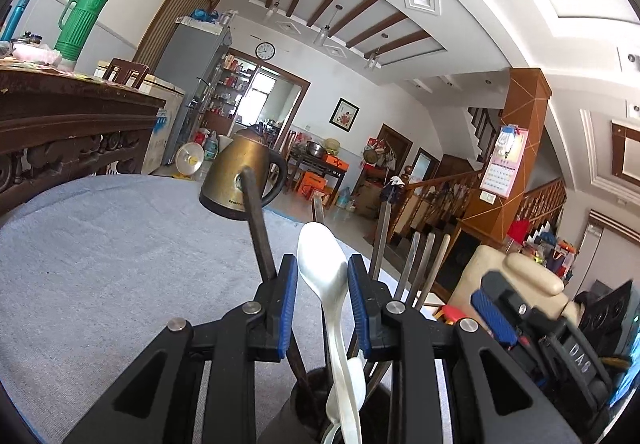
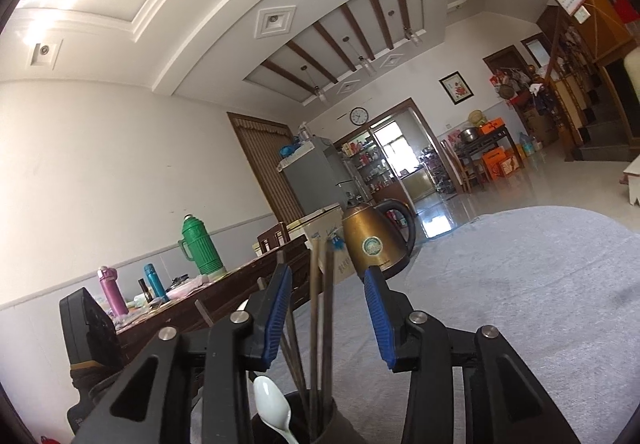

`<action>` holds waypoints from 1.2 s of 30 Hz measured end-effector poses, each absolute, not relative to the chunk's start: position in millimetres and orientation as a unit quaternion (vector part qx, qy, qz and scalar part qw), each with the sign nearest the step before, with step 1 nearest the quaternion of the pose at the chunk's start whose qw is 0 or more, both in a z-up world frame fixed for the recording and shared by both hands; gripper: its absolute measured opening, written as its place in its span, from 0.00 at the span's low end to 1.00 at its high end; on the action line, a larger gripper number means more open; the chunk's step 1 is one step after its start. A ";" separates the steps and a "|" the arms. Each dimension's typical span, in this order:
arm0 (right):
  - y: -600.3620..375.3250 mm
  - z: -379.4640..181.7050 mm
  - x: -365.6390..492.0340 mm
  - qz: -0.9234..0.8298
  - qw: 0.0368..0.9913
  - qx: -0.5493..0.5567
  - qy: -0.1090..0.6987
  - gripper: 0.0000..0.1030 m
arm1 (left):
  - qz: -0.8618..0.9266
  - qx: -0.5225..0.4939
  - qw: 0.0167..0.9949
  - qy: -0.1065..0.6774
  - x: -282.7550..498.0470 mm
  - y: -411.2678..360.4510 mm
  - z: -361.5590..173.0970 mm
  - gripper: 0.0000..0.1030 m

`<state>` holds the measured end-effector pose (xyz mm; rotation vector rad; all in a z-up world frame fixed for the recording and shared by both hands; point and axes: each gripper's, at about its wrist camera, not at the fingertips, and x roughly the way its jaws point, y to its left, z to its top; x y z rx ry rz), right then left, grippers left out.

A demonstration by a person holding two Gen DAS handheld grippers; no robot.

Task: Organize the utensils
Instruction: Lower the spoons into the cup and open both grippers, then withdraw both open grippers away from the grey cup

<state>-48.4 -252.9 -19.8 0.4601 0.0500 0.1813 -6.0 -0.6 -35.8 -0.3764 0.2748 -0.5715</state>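
A dark utensil holder (image 1: pixel 308 400) stands on the grey tablecloth (image 1: pixel 100 264), under both grippers; it also shows in the right wrist view (image 2: pixel 320 420). It holds a white spoon (image 1: pixel 326 276), dark chopsticks (image 1: pixel 256 224) and several more sticks (image 1: pixel 424 264). My left gripper (image 1: pixel 322 296) is open, its blue pads either side of the spoon's bowl with gaps on both sides. My right gripper (image 2: pixel 326 308) is open around the upright chopsticks (image 2: pixel 320 316), not touching them. The white spoon (image 2: pixel 272 404) leans at the holder's left rim. The right gripper appears in the left wrist view (image 1: pixel 496 316).
A brass electric kettle (image 1: pixel 244 171) stands on the far part of the cloth; it also shows in the right wrist view (image 2: pixel 376 240). A dark wooden sideboard (image 1: pixel 68 119) at the left carries a green thermos (image 1: pixel 82 23) and bottles. A cream armchair (image 1: pixel 516 280) is at the right.
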 end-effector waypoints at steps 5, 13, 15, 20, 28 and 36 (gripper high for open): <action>-265.0 -25.0 -50.6 0.081 0.967 0.241 0.029 0.41 | -0.273 -0.171 0.941 0.104 -10.7 -6.4 -23.9 0.26; -269.2 -22.4 -50.5 0.077 0.967 0.241 0.028 0.41 | -0.266 -0.142 0.946 0.118 -17.3 -14.3 -34.0 0.26; -270.9 -22.4 -50.9 0.073 0.967 0.242 0.028 0.41 | -0.251 -0.122 0.953 0.121 -22.8 -15.1 -31.0 0.27; -274.7 -24.8 -45.0 0.073 0.964 0.249 0.054 0.41 | -0.188 -0.072 0.968 0.147 -36.3 -7.6 -19.5 0.75; -263.7 -25.9 -43.0 0.089 0.959 0.236 0.127 0.64 | -0.122 -0.010 0.973 0.196 -39.4 -1.9 -11.3 0.76; -261.4 -4.2 -66.2 0.086 0.961 0.218 0.144 0.68 | -0.101 0.013 0.966 0.239 -50.7 -2.6 -2.9 0.76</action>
